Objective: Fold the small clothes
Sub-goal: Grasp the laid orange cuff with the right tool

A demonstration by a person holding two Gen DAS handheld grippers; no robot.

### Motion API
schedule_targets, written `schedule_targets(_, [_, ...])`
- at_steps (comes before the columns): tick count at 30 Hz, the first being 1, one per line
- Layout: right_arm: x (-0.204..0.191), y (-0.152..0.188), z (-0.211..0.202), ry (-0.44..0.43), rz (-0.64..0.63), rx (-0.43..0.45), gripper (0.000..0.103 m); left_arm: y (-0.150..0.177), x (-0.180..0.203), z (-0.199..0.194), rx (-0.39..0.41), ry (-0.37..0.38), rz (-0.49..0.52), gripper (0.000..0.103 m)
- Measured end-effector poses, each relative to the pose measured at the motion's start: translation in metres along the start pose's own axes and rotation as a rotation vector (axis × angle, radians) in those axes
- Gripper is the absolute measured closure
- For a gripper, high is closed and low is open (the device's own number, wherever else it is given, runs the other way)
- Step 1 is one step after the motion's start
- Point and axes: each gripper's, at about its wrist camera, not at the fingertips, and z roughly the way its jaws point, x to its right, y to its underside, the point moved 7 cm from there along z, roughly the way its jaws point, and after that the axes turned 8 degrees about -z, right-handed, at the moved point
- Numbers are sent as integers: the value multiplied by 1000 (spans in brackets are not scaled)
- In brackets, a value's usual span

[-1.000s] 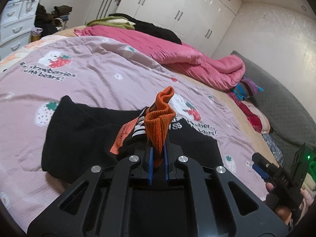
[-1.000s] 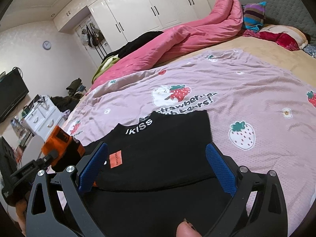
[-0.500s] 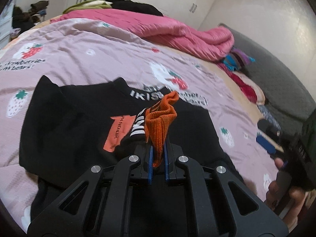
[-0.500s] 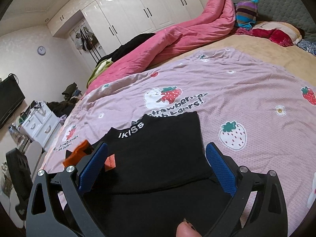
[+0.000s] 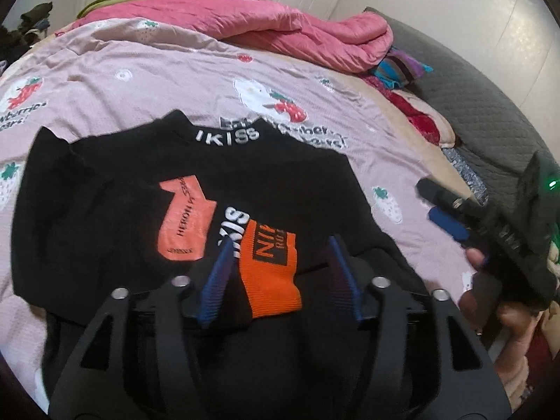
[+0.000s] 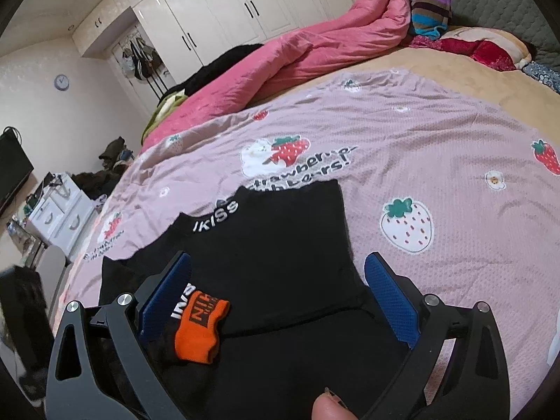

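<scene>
The black garment [image 5: 115,189] lies flat on the pink strawberry blanket [image 5: 147,80]. On its near edge rests the folded orange sock [image 5: 271,273], between the blue pads of the left gripper [image 5: 280,273], whose jaws have just been opening and no longer press it. Right of the garment, the right gripper [image 6: 276,301] stands wide, holding nothing.
</scene>
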Motion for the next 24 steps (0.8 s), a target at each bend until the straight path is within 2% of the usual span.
schedule_targets(1, [-2, 1, 3, -3, -10, -9, 5, -3, -4, -4, 13, -19, 0, 39])
schedule_targets(2, [-5, 4, 5, -3, -24, -18, 5, -6, -8, -8, 26, -40, 1, 35])
schedule_targets(4, [-15, 9, 10, -11, -61, -38, 5, -16, -21, -20, 60, -90, -9, 18])
schedule_targets(7, [-32, 18, 19, -24, -117, -67, 5, -28, -44, -33, 100, -182, -21, 9])
schedule_targets(15, [-68, 41, 40, -73, -190, -136, 5, -44, -89, -56, 150, -329, -70, 9])
schedule_targets(20, [-90, 53, 55, -110, -225, -181, 6, -46, -108, -61, 153, -345, -123, 9])
schedule_targets(21, [-93, 56, 59, -110, -235, -186, 8, -46, -111, -62, 156, -355, -125, 9])
schedule_targets(22, [-95, 57, 62, -107, -241, -191, 15, -46, -113, -62, 157, -369, -124, 9])
schedule_targets(24, [-97, 61, 68, -100, -242, -208, 18, -46, -114, -61, 158, -390, -122, 9])
